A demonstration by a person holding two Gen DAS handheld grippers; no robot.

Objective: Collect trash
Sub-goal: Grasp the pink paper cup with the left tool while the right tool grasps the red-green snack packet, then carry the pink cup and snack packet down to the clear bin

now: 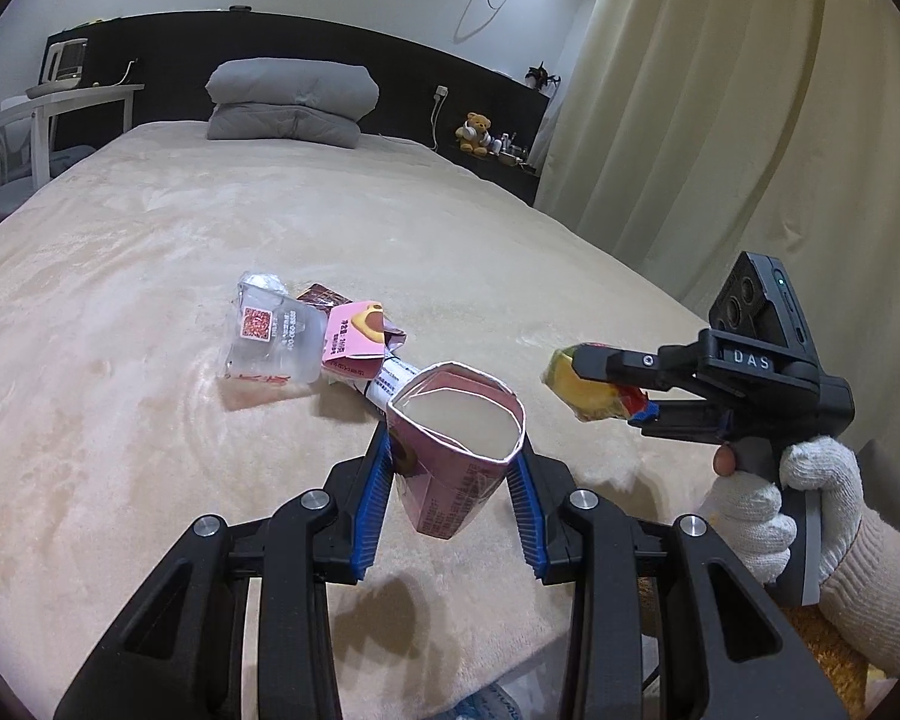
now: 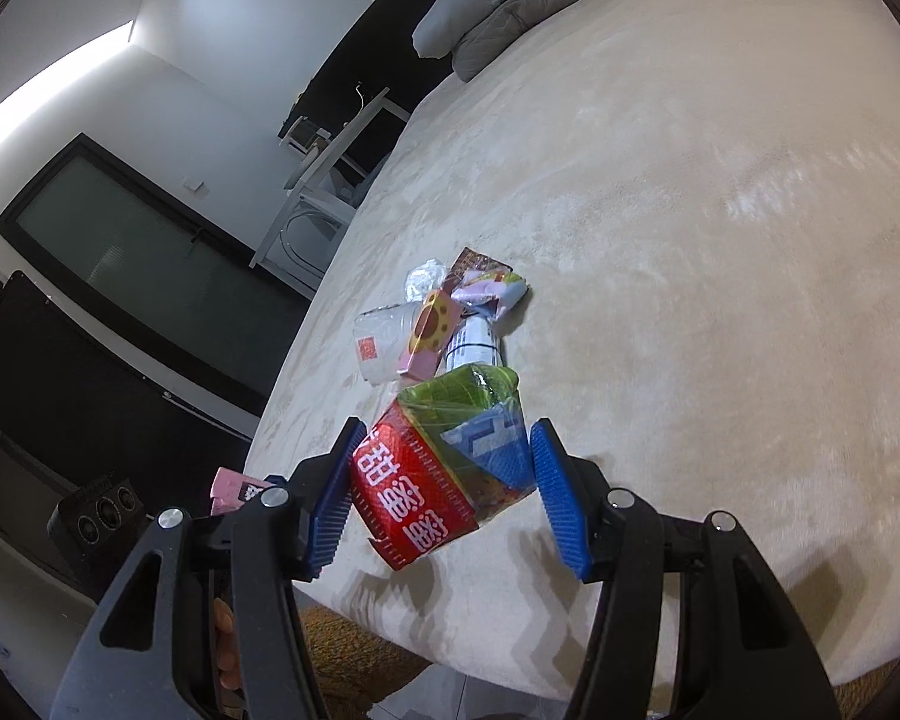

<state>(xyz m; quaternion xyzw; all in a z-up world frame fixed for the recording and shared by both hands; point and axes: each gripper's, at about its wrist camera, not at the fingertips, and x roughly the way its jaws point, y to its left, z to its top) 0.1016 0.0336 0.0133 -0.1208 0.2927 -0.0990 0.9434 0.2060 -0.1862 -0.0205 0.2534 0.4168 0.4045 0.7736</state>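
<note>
The left hand-held gripper is squeezing a pink carton with its top open, holding it up above the near edge of the bed; the blue pads are pressing on both sides of it. The right hand-held gripper is clamping a crumpled red and green snack wrapper between its own blue pads; in the left view that same wrapper is sticking out of the jaws, and a hand in a white glove is gripping the handle.

More trash is lying in a little pile on the bed, further in from both hand-held grippers: a clear plastic cup, a pink box with a bear on it, a white tube-shaped thing and some crumpled foil; they are touching each other.

It looks like both pieces are being carried off to a bin, but no bin is showing, so I cannot tell where it is. To do this well, the squeeze should be staying steady on both pieces; the carton is soft and open, so pressing too hard could be squashing it out of the pads; the wrapper is slippery, so a loose hold could be letting it drop. Letting go should be waiting until each piece is right over the bin; then the pile is still needing picking up.
</note>
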